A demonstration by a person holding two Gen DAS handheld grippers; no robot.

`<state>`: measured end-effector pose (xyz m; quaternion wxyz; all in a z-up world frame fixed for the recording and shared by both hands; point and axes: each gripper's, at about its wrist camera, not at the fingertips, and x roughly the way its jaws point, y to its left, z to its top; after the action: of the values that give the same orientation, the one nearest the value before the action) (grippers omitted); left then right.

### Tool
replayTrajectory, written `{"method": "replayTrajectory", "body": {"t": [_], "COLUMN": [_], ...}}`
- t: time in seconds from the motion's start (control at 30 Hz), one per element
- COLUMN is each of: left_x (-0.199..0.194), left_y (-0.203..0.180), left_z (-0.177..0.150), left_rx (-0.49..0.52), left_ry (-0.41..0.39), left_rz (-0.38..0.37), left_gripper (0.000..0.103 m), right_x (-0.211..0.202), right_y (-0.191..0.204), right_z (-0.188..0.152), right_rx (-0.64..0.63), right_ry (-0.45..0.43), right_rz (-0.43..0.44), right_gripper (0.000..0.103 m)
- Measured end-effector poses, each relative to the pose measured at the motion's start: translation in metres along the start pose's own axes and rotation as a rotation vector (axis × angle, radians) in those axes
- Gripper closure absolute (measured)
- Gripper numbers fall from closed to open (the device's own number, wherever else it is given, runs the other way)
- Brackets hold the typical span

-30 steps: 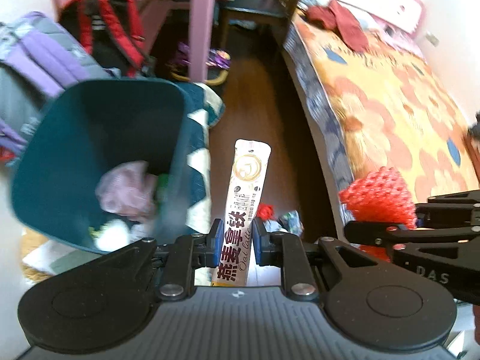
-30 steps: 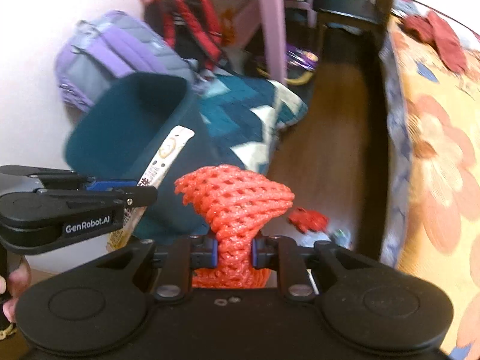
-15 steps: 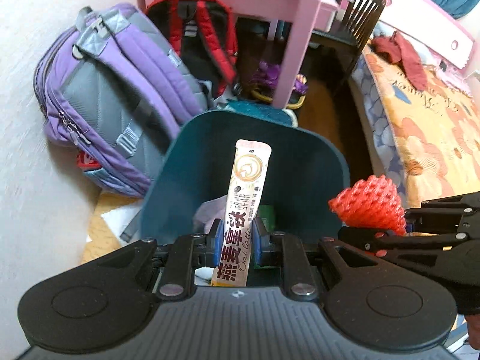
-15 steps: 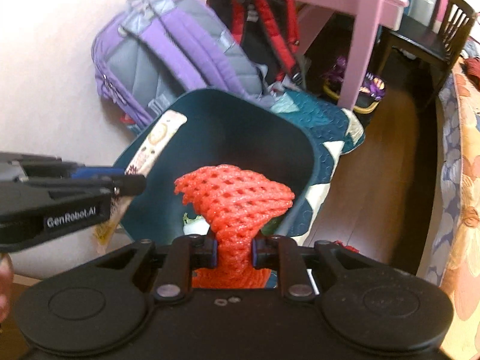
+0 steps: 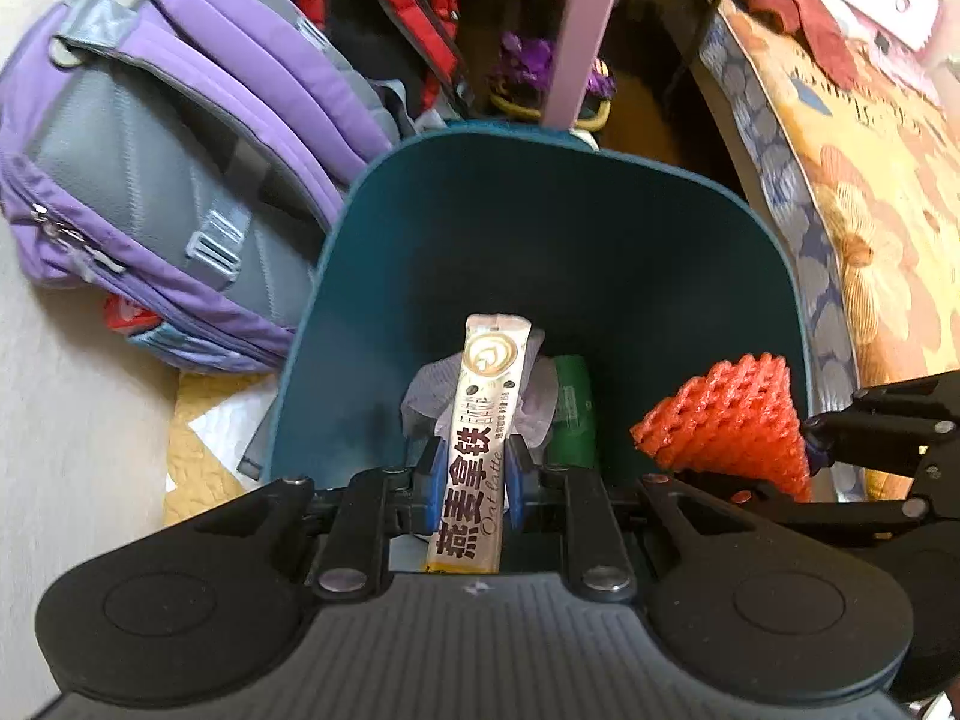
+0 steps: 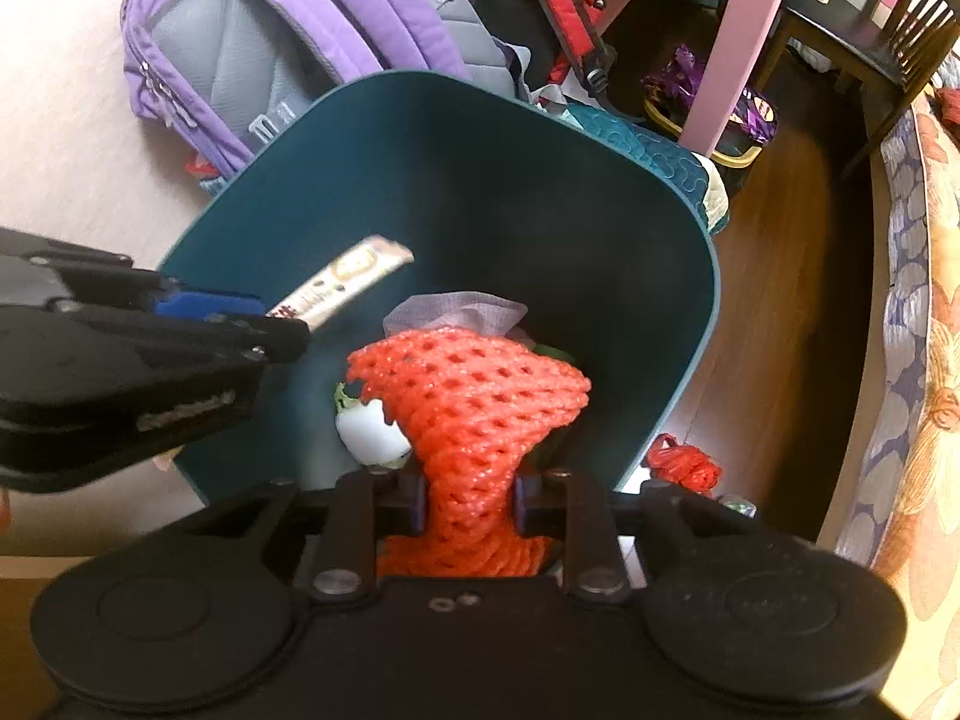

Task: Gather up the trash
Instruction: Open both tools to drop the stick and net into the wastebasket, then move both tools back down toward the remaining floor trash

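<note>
My left gripper [image 5: 471,483] is shut on a long white oat latte sachet [image 5: 480,420] and holds it over the open teal trash bin [image 5: 600,228]. My right gripper [image 6: 471,504] is shut on a red foam fruit net [image 6: 480,396], also over the bin [image 6: 480,180]. The net shows at the right of the left wrist view [image 5: 726,420]; the sachet shows at the left of the right wrist view [image 6: 342,291]. Inside the bin lie crumpled tissue [image 5: 540,396], a green wrapper [image 5: 570,414] and a white piece [image 6: 369,438].
A purple and grey backpack [image 5: 168,180] leans against the wall left of the bin. A red scrap [image 6: 684,462] lies on the floor right of the bin. A pink table leg [image 5: 579,30], a quilt [image 6: 654,162] and the bed [image 5: 870,180] stand behind and to the right.
Both grippers have moved closer over the bin's opening, tilting downward so the bin's inside fills both views. Each still holds its item.
</note>
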<state>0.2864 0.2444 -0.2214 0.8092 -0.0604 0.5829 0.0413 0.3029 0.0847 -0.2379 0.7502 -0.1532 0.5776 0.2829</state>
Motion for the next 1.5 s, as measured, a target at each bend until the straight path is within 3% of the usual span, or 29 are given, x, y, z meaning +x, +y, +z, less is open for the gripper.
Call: {"method": "replayTrajectory", "body": {"t": [0.13,0.43,0.6,0.7,0.77,0.8,1.2,1.27,1.5], "left_x": [0.008,0.006,0.001,-0.002,-0.007,-0.011,-0.053,-0.062,-0.091], "left_y": [0.001,0.004,0.011,0.015,0.016,0.016,0.011,0.003,-0.028], "left_z": [0.001,-0.003,-0.003,-0.002,-0.003,-0.004,-0.002,0.0,0.005], "left_rx": [0.0,-0.004,-0.029,-0.046,-0.054,-0.056,-0.062,-0.05,0.029], "left_ry": [0.03,0.044,0.034,0.021,-0.001,-0.016,-0.121,-0.143,-0.22], "left_rz": [-0.022,-0.036,-0.048,-0.053,-0.052,-0.051,-0.098,-0.111,-0.15], "left_gripper": [0.084,0.081,0.078,0.064,0.042,0.041,0.04,0.033,0.028], "right_x": [-0.001,-0.013,-0.021,-0.022,-0.026,-0.029,-0.099,-0.114,-0.156], "right_y": [0.007,0.012,0.016,0.014,0.014,0.014,-0.005,-0.013,-0.046], "right_z": [-0.003,-0.006,-0.009,-0.008,-0.009,-0.01,-0.039,-0.049,-0.086], "right_rx": [-0.028,-0.019,-0.037,-0.023,-0.014,-0.011,0.089,0.126,0.272], "right_ry": [-0.005,-0.03,-0.076,-0.08,-0.097,-0.104,-0.25,-0.279,-0.37], "right_rz": [-0.017,-0.003,-0.015,-0.023,-0.014,-0.015,-0.006,-0.006,-0.046], "right_gripper": [0.074,0.056,0.034,0.027,0.022,0.02,0.012,0.009,0.005]}}
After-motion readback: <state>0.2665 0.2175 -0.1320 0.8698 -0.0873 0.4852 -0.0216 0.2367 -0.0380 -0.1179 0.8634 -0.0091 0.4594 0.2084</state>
